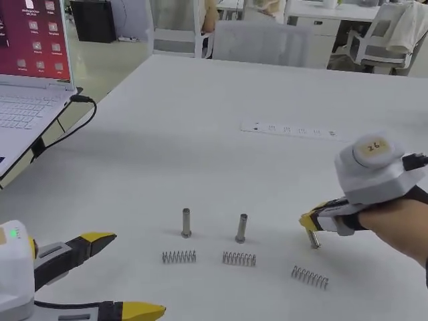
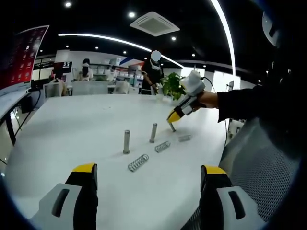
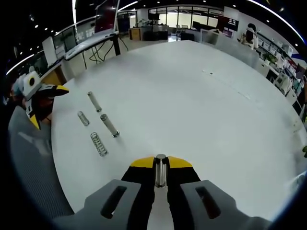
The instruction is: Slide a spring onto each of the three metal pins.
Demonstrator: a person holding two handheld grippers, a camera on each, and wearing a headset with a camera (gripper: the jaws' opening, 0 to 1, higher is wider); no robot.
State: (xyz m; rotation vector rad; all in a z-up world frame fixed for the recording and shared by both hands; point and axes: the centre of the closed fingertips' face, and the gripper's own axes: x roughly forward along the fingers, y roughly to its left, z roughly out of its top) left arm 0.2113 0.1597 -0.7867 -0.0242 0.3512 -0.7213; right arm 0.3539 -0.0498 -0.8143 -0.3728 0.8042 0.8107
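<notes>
At bench right | right gripper [image 1: 307, 222] jaws clamp pin [image 1: 313, 239], partly hidden | left gripper [image 1: 137, 273] jaws apart, cropped

surface [image 1: 200, 120]: white, broad | left edge: open laptop [image 1: 27, 80], black cable [image 1: 80, 99] | far side: white power strip [image 1: 294, 130] | behind: office chairs [image 1: 261, 43] | ceiling: dark, strip lights [image 2: 110, 39]

The table [image 1: 200, 134] was plain white; the left pin [image 1: 186, 223], middle pin [image 1: 241, 228] and right pin [image 1: 313, 239] were dull grey metal; the left spring [image 1: 179, 257], middle spring [image 1: 239, 259] and right spring [image 1: 309, 277] were silvery grey; the left gripper [image 1: 130, 274] had yellow tips on black jaws and a white housing with a green light [image 1: 12, 234]; the right gripper [image 1: 309, 222] had yellow tips, a white and grey housing and a pale yellow label [image 1: 373, 148]; the laptop screen [image 1: 33, 37] was deep red with white icons; the cable [image 1: 80, 124] was black.
</notes>
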